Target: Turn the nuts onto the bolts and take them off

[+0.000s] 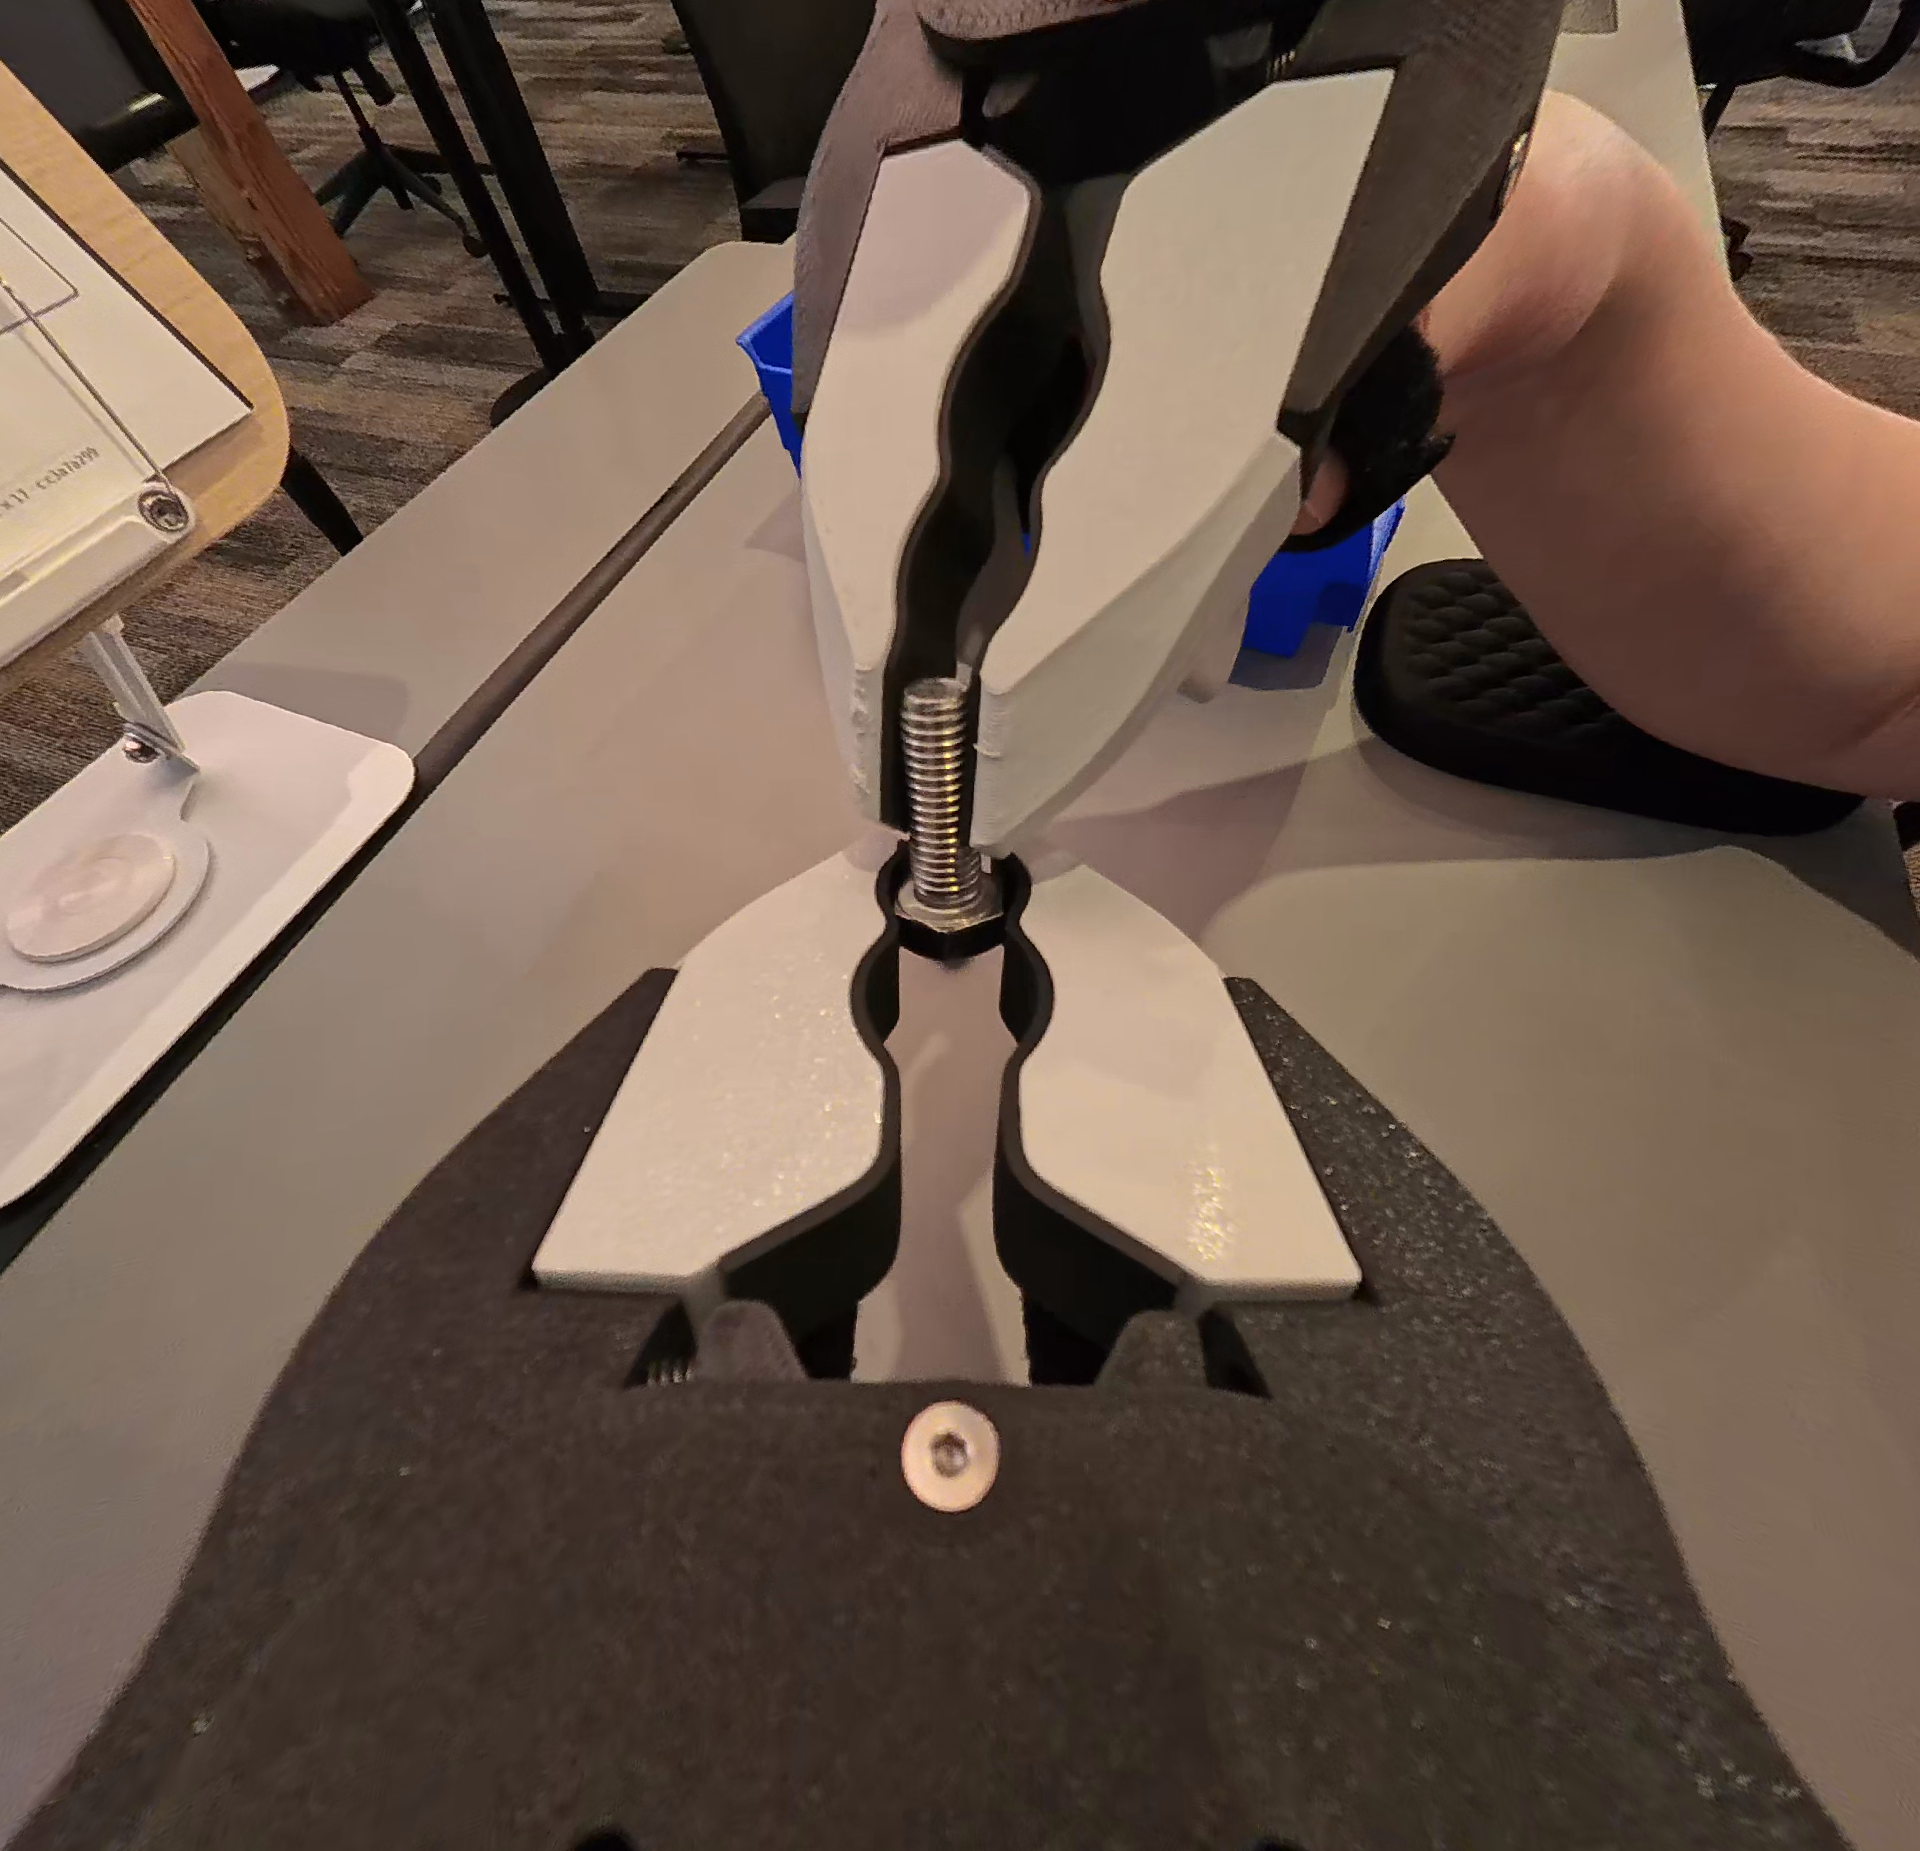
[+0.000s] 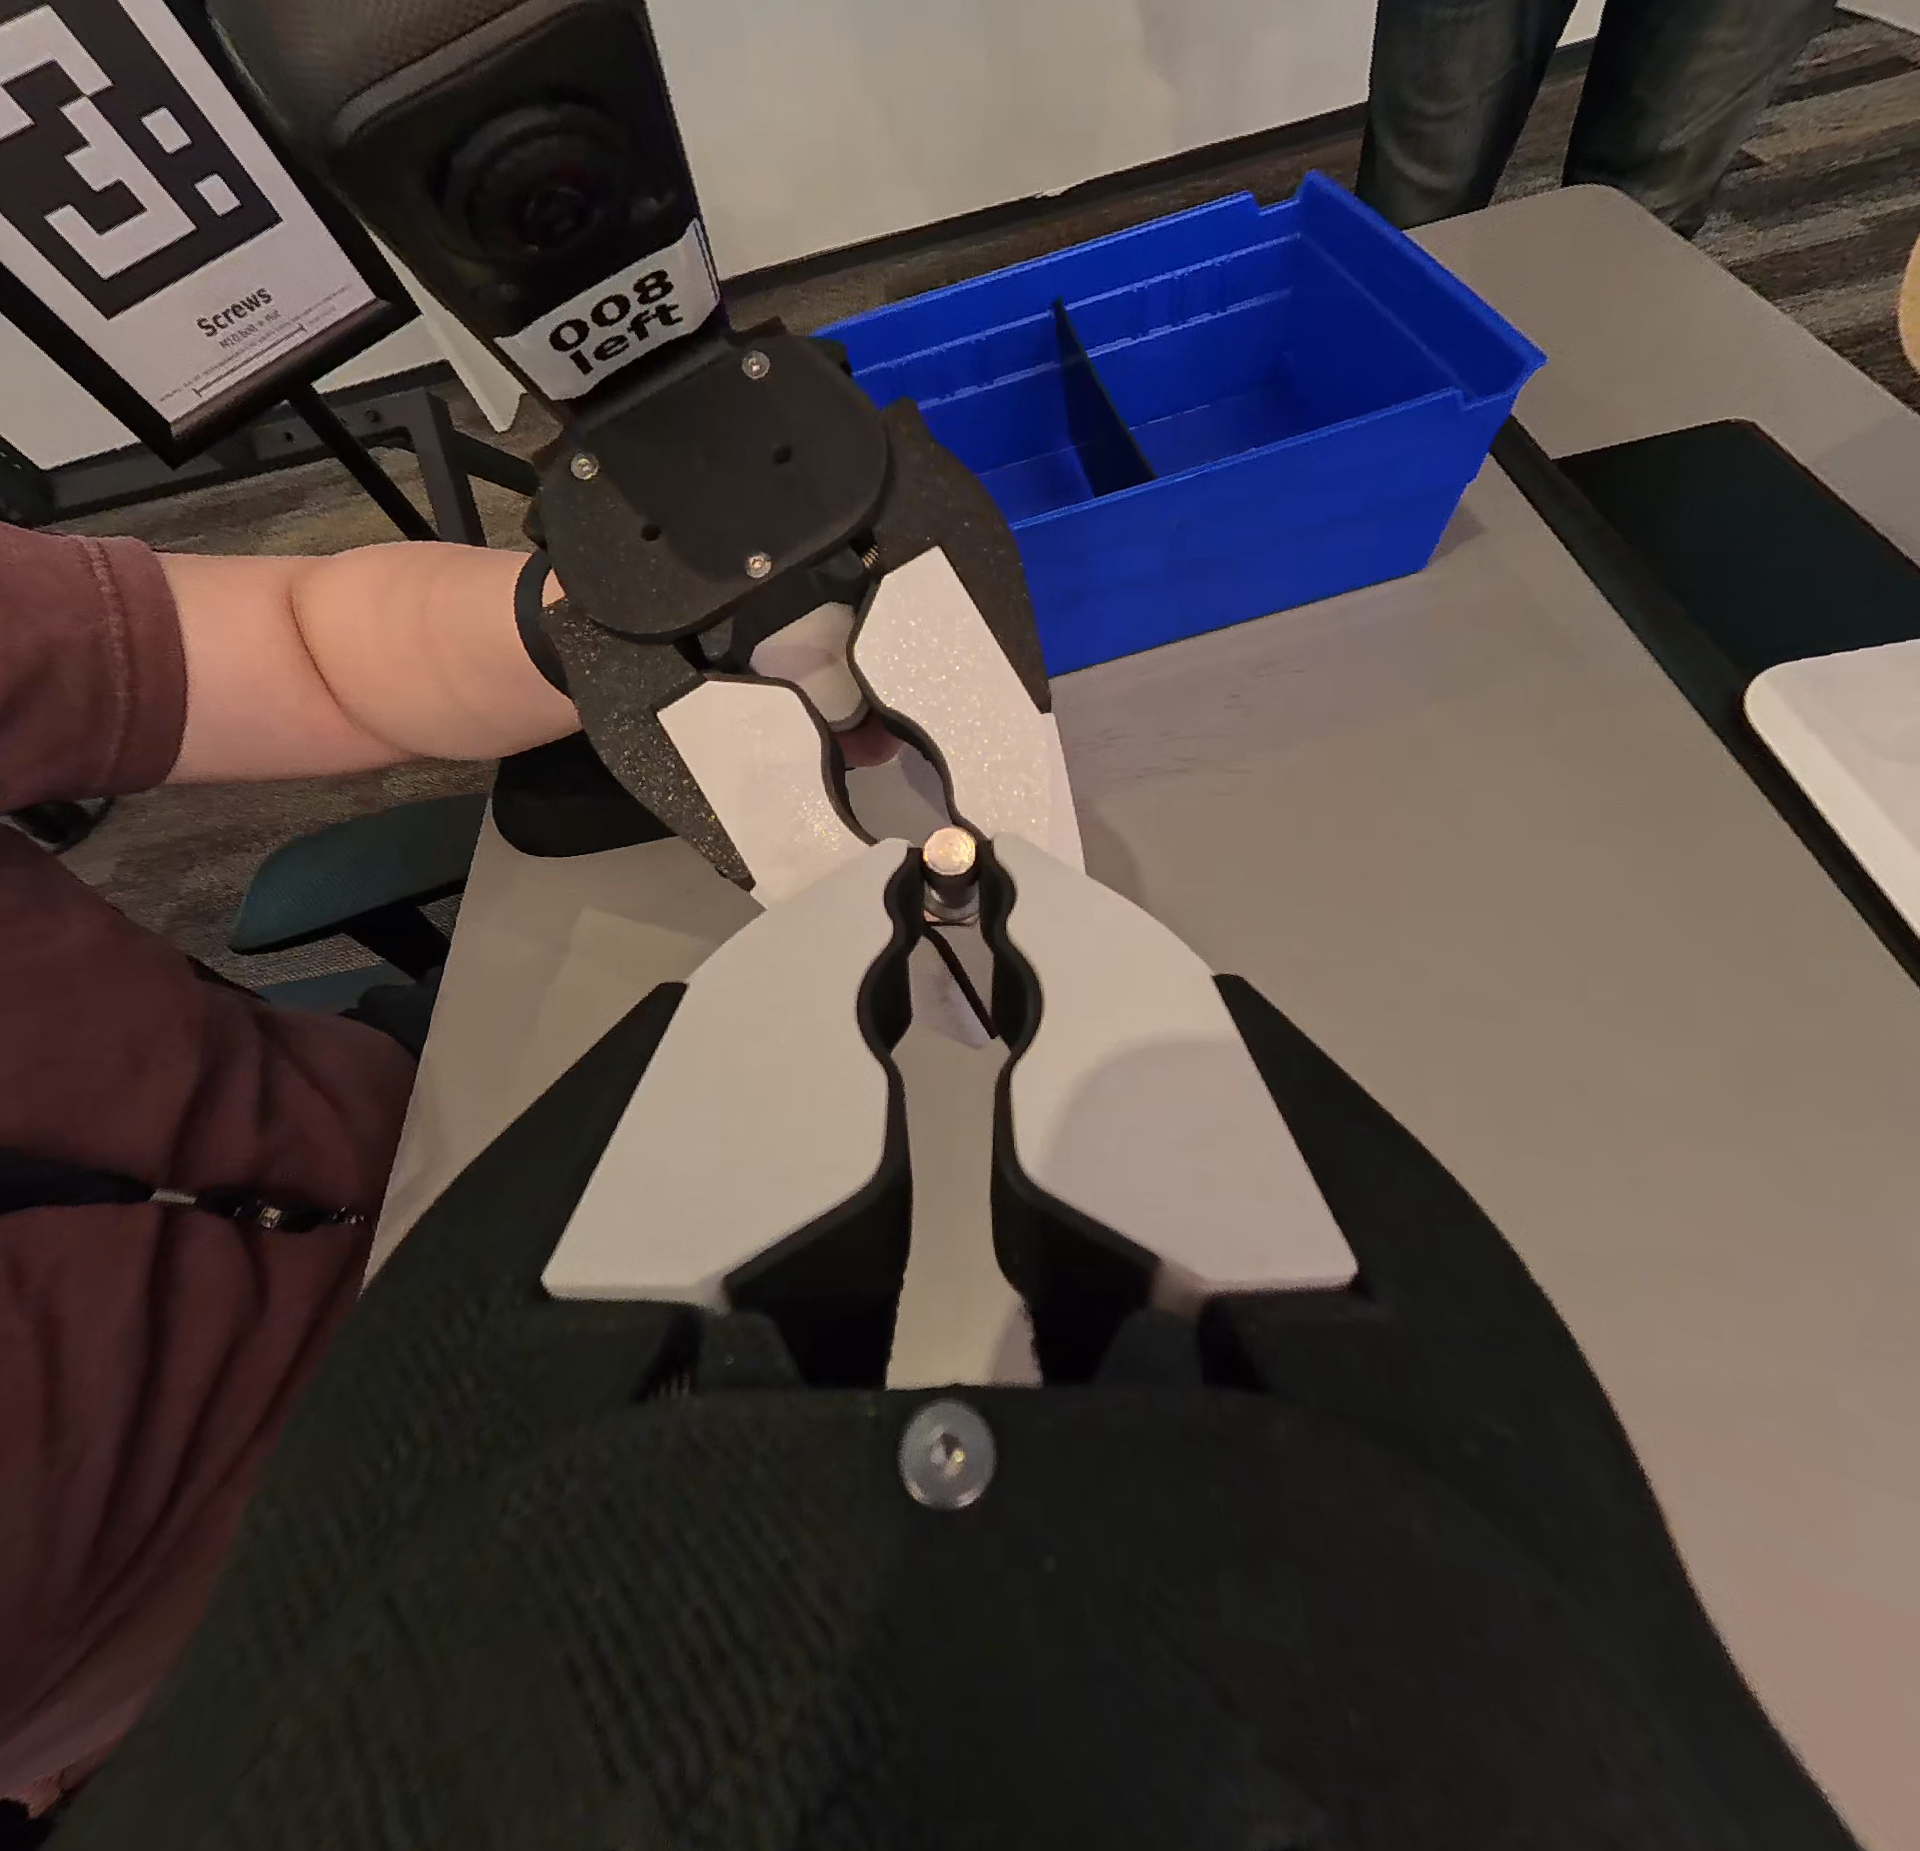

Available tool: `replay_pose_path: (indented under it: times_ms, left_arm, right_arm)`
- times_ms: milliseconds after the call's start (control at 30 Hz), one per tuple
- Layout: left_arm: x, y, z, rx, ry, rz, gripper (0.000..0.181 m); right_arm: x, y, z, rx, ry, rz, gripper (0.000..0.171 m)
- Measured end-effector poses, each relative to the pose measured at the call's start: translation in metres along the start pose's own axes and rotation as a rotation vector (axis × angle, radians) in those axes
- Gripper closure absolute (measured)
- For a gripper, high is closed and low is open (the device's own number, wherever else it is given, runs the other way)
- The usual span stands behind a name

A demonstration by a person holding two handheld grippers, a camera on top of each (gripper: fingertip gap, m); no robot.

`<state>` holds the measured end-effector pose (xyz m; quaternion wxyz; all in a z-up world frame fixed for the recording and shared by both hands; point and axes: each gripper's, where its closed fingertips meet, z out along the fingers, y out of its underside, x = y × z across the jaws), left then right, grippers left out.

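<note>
Left gripper (image 1: 943, 918) clenched on the hex nut (image 1: 943, 931), held above the grey table (image 1: 623, 814). Right gripper (image 1: 935, 762) comes in from the opposite side, clamped on the threaded bolt (image 1: 938, 783), whose end sits in the nut. Farther back, on the table: blue divided bin (image 2: 1247, 554).
</note>
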<state>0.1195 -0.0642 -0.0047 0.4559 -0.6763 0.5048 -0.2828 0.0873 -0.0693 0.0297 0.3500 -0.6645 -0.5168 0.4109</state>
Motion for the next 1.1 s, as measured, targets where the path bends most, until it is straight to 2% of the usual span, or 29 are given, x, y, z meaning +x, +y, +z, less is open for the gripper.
replay_pose_path:
  times_ms: [300, 333, 467, 567, 633, 700, 767, 833, 1000, 1100]
  left_arm:
    - [-0.001, 0.003, 0.001, -0.019, 0.002, -0.002, 0.167]
    - [0.0, 0.003, 0.001, -0.021, 0.008, -0.008, 0.165]
    - [-0.013, 0.017, 0.0, -0.075, -0.024, -0.076, 0.13]
    - [-0.044, 0.045, -0.009, -0.139, -0.131, -0.157, 0.119]
    - [-0.065, 0.06, -0.017, -0.173, -0.22, -0.209, 0.115]
    - [-0.077, 0.062, -0.028, -0.166, -0.305, -0.217, 0.115]
    - [-0.079, 0.051, -0.04, -0.119, -0.348, -0.196, 0.113]
    - [-0.09, 0.048, -0.048, -0.085, -0.422, -0.16, 0.113]
    - [-0.095, 0.083, -0.041, -0.238, -0.415, -0.152, 0.103]
    - [-0.093, 0.081, -0.039, -0.229, -0.418, -0.142, 0.102]
  right_arm:
    - [0.002, 0.002, 0.002, -0.005, 0.003, 0.008, 0.161]
    - [0.004, 0.002, 0.003, -0.007, 0.015, 0.009, 0.161]
    - [0.038, 0.012, -0.006, -0.053, 0.18, 0.011, 0.161]
    - [0.078, 0.04, -0.018, -0.133, 0.326, 0.101, 0.161]
    - [0.094, 0.058, -0.014, -0.176, 0.362, 0.149, 0.161]
    - [0.092, 0.063, -0.006, -0.204, 0.33, 0.157, 0.161]
    - [0.082, 0.049, -0.002, -0.163, 0.281, 0.089, 0.161]
    - [0.087, 0.047, 0.0, -0.166, 0.302, 0.061, 0.161]
    - [0.093, 0.079, 0.024, -0.256, 0.249, 0.071, 0.161]
    - [0.087, 0.084, 0.035, -0.266, 0.211, 0.069, 0.161]
